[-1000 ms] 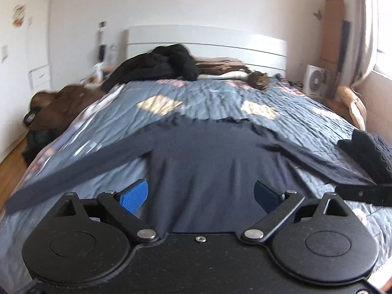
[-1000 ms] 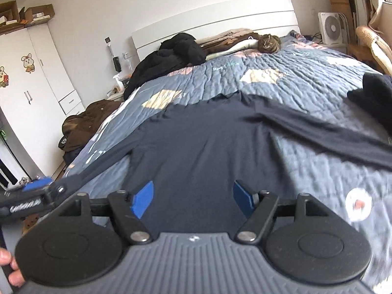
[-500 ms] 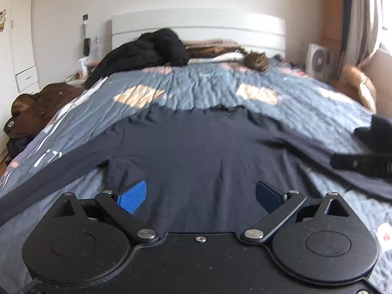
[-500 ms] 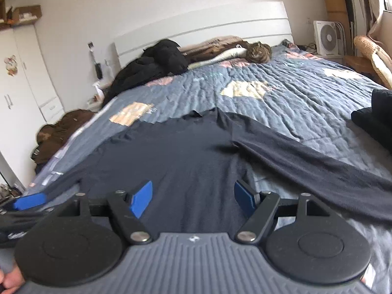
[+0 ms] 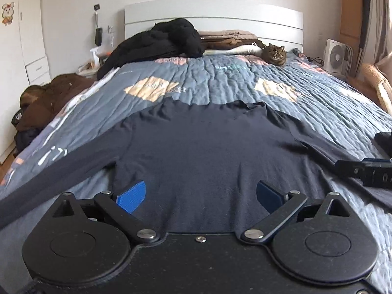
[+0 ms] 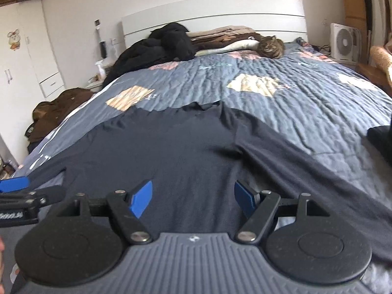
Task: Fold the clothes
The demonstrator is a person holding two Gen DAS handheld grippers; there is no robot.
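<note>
- Far left, on the floor beside the bed: brown garment heap (image 5: 46,98), crumpled; white wardrobe (image 6: 27,49) against the wall behind it, cartoon sticker on the door.
- Quilted blue-grey bedspread (image 5: 220,83) with tan and pink patches covers the whole bed; white headboard (image 5: 213,17) at the far end.
- Black jacket (image 5: 159,44) bunched at the head of the bed, left of centre; folded brown and cream layers just to its right.
- Dark long-sleeved shirt (image 5: 208,152) lies flat on the bedspread, centre, collar toward the headboard, hem toward the cameras. Left sleeve (image 5: 61,171) runs out diagonally to the near left edge; right sleeve (image 6: 318,159) runs out to the near right. Some creasing at the right armpit.
- Left gripper (image 5: 199,193): jaws wide apart, blue pads over the lower body of the shirt near its left side, nothing between them. Contact with the cloth cannot be told.
- Right gripper (image 6: 193,197): jaws wide apart, pads over the lower body of the shirt nearer the right sleeve, nothing gripped.
- Each gripper shows at the edge of the other's view; they stand side by side above the hem end.
- Tabby cat (image 5: 274,55) lies at the head of the bed, right of the folded layers, facing the cameras.
- White box fan (image 5: 336,57) on the floor at the far right.
- Dark knitted item (image 6: 381,142) on the bedspread at the right edge, apart from the right sleeve; only partly in view.
</note>
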